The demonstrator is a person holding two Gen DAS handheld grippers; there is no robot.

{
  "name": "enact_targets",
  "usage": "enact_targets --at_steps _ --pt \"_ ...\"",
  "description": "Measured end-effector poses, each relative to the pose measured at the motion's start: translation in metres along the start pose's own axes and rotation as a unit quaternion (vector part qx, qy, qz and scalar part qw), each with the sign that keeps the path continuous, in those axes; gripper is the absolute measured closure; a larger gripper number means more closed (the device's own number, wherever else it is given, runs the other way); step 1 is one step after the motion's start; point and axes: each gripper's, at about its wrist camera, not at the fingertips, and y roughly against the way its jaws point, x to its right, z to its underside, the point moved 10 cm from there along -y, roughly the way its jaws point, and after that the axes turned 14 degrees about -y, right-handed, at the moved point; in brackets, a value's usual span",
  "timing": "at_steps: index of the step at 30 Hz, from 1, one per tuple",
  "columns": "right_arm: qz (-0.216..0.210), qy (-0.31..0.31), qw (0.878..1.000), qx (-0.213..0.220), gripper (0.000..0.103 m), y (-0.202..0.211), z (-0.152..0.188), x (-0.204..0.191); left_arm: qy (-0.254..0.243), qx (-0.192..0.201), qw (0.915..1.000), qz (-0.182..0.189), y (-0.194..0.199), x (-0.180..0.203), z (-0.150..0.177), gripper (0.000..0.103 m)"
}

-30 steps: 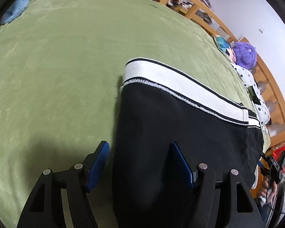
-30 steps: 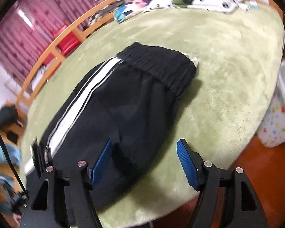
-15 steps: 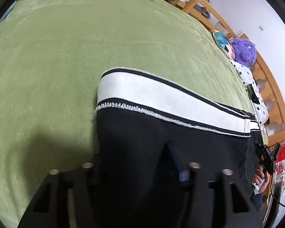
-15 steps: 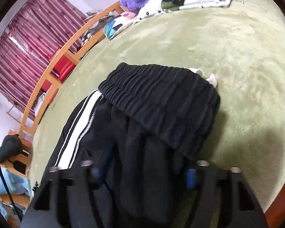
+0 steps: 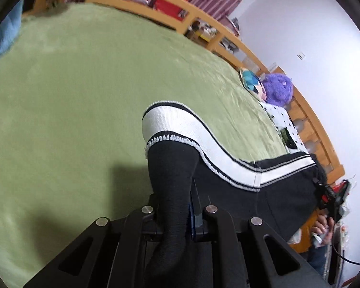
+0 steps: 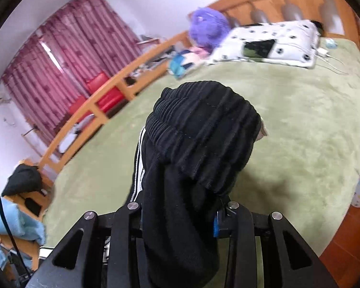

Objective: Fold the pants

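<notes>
While both jaws have just closed on the black track pants [image 5: 228,192], left gripper [image 5: 177,213] at the cuff, right gripper [image 6: 177,218] below the waistband, I find them soft, limp, sagging over the green bed [image 5: 72,96].

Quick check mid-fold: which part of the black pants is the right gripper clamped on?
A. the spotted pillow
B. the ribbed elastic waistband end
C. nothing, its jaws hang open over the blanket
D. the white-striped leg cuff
B: in the right wrist view the right gripper is closed on black cloth of the pants, with the ribbed waistband bunched just beyond its fingers, above the green blanket.
</notes>
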Motion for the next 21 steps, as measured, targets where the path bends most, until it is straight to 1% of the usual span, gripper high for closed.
enact_targets --at_steps 2,5,8,10,11,12,14,15,16,17,18,19,21 --pt "-0.022 0.003 1.0 -0.016 0.069 0.004 0.014 -0.023 0.004 0.009 0.9997 -0.021 0.022 -0.021 -0.01 0.091" --pt "-0.046 0.012 0.998 -0.047 0.069 0.001 0.049 -0.054 0.018 0.02 0.998 -0.057 0.062 -0.064 -0.018 0.091" --pt "-0.059 0.019 0.995 -0.074 0.069 -0.009 0.088 -0.065 0.025 0.01 0.9946 -0.1 0.09 -0.108 -0.011 0.091" --pt "-0.056 0.013 0.993 -0.106 0.069 -0.029 0.118 -0.06 0.031 0.001 0.9937 -0.108 0.088 -0.121 -0.004 0.091" --pt "-0.047 0.012 0.992 -0.117 0.069 -0.039 0.129 -0.055 0.033 -0.011 0.9937 -0.106 0.082 -0.128 0.003 0.091" --pt "-0.02 0.015 0.992 -0.122 0.068 -0.052 0.14 -0.043 0.036 -0.025 0.993 -0.109 0.073 -0.133 0.011 0.09" --pt "0.021 0.031 0.992 -0.12 0.066 -0.067 0.148 -0.026 0.029 -0.039 0.9894 -0.137 0.06 -0.143 0.024 0.085" --pt "0.032 0.026 0.991 -0.131 0.061 -0.072 0.151 -0.016 0.026 -0.05 0.9852 -0.162 0.056 -0.151 0.03 0.078" --pt "0.036 0.016 0.988 -0.147 0.055 -0.075 0.155 -0.007 0.03 -0.055 0.9835 -0.169 0.054 -0.155 0.034 0.075" --pt "0.045 0.01 0.985 -0.163 0.053 -0.075 0.158 0.0 0.035 -0.055 0.9835 -0.169 0.054 -0.157 0.038 0.074" --pt "0.054 0.008 0.982 -0.179 0.053 -0.072 0.16 0.007 0.046 -0.054 0.9837 -0.165 0.056 -0.159 0.041 0.069" --pt "0.059 0.009 0.981 -0.185 0.053 -0.068 0.161 0.012 0.052 -0.054 0.983 -0.168 0.059 -0.16 0.044 0.058" --pt "0.074 0.02 0.981 -0.18 0.052 -0.052 0.165 0.02 0.047 -0.051 0.9806 -0.184 0.073 -0.159 0.05 0.046"
